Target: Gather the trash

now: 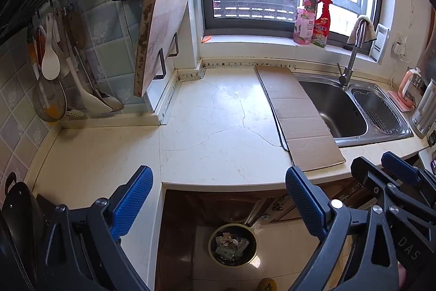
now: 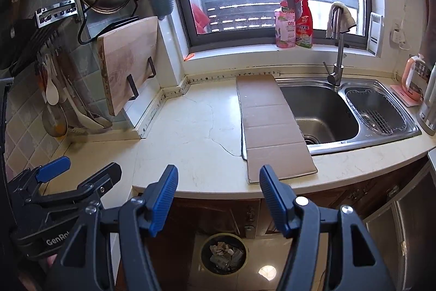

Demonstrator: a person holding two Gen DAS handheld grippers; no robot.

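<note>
A round trash bin [image 1: 232,244] stands on the floor below the counter edge, holding crumpled paper scraps; it also shows in the right wrist view [image 2: 224,253]. My left gripper [image 1: 219,198] is open and empty, held above the counter's front edge. My right gripper [image 2: 218,198] is open and empty, above the same edge. The right gripper also shows at the right in the left wrist view [image 1: 392,173]. The left gripper shows at the left in the right wrist view [image 2: 79,168]. A flat cardboard sheet [image 1: 297,113] lies on the counter [image 1: 212,127], overlapping the sink's left rim.
A steel double sink [image 1: 354,111] with a tap [image 1: 351,56] sits at right. A cutting board [image 1: 158,40] stands in a rack at the back left. Utensils [image 1: 54,62] hang on the tiled wall. Two bottles [image 1: 313,21] stand on the windowsill. A black pan [image 1: 19,222] is at far left.
</note>
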